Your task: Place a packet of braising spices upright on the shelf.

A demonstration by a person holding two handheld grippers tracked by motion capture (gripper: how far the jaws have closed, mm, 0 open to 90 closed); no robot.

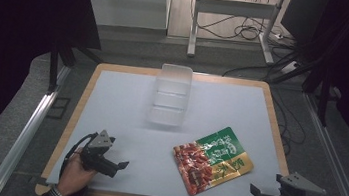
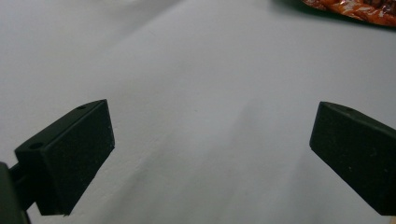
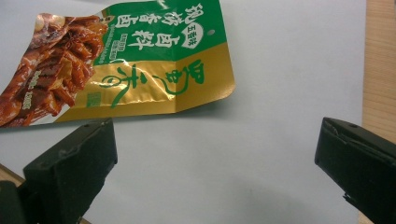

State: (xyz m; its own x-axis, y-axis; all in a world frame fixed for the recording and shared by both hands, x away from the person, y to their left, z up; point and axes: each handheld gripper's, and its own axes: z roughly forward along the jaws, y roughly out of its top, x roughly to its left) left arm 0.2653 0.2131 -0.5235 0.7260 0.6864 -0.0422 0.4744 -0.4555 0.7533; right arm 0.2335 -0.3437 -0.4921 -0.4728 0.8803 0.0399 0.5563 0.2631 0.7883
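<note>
A flat snack pouch (image 1: 212, 159), green and gold with a red food picture, lies on the white mat (image 1: 126, 102) near the front right. In the right gripper view the pouch (image 3: 140, 60) lies just beyond the wide-apart jaws. My right gripper (image 1: 257, 193) is open at the table's front right corner, short of the pouch. My left gripper (image 1: 121, 164) is open at the front left, low over bare mat, with the pouch's edge (image 2: 355, 9) far off at its upper right. A clear plastic container (image 1: 170, 95) stands at the mat's far middle.
The mat lies on a wooden table whose edge (image 1: 278, 136) shows around it. Beyond the table are a metal frame's legs (image 1: 194, 25) and cables on the floor. Dark curtains stand at both sides.
</note>
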